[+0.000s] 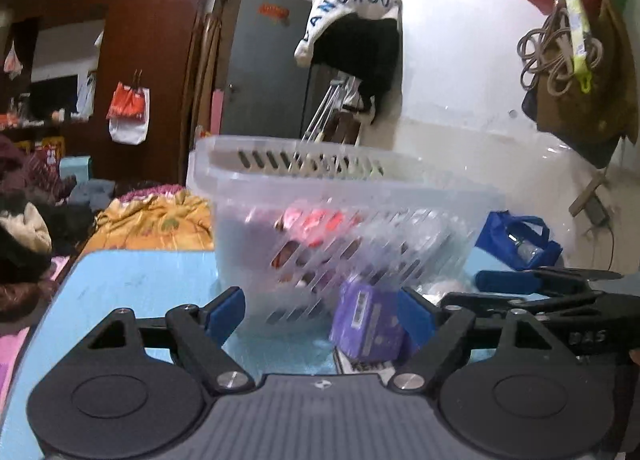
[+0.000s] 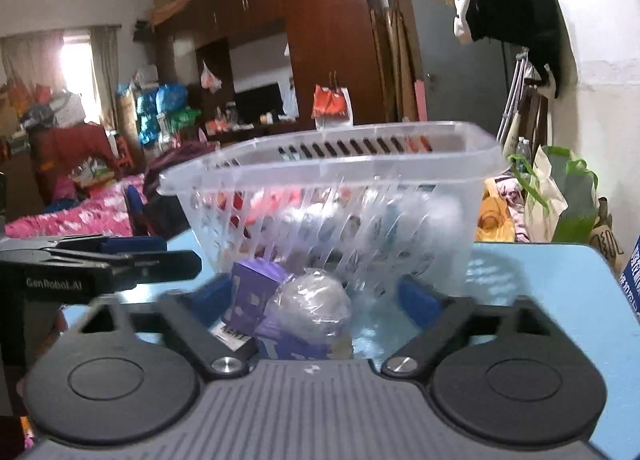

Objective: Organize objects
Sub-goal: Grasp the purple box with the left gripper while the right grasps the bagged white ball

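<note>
A clear plastic basket (image 1: 320, 195) with slotted walls stands on the light blue table (image 1: 140, 284), and some pink and red things show blurred through its side. Just in front of it, on the table, lies a purple box (image 1: 370, 326) with a barcode label, and beside this box a clear plastic wrapped bundle (image 2: 310, 306) — the two seem to touch. The left gripper (image 1: 320, 314) has its fingers spread apart; the purple box sits near its right blue pad, and I cannot tell if it touches the pad. The right gripper (image 2: 320, 300) is spread wide too, with the box and the bundle between its fingers but not clamped. Behind, a dark red wardrobe (image 2: 320, 31) and a grey door (image 1: 264, 59) stand at the wall.
</note>
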`<control>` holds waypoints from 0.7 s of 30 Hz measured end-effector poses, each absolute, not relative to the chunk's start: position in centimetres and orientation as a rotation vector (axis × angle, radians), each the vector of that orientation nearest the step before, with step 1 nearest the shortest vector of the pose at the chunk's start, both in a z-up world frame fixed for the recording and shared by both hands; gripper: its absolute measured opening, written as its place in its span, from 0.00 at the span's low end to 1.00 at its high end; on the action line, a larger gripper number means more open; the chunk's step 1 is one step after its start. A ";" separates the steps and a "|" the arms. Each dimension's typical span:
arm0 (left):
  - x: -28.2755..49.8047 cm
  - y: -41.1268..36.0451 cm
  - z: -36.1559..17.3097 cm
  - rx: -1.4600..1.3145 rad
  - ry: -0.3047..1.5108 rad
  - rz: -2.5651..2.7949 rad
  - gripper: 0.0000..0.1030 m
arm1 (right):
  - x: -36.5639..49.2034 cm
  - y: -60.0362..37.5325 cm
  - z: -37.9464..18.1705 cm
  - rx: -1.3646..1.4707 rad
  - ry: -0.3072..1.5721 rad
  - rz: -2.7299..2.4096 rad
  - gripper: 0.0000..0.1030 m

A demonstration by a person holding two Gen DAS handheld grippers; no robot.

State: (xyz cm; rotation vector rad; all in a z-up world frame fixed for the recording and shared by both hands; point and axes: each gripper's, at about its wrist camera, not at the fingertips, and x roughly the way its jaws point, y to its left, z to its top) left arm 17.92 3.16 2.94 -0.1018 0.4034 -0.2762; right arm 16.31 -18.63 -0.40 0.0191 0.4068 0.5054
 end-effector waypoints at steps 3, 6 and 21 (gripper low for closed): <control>18.2 2.7 2.5 -0.093 0.421 -0.285 0.83 | 17.4 -17.8 -1.2 -0.011 0.484 0.540 0.57; 18.5 2.1 2.6 -0.096 0.423 -0.296 0.83 | 16.6 -18.1 -1.1 -0.017 0.446 0.513 0.49; 20.8 -2.3 2.2 -0.081 0.486 -0.260 0.68 | 13.3 -21.9 0.1 0.087 0.319 0.507 0.49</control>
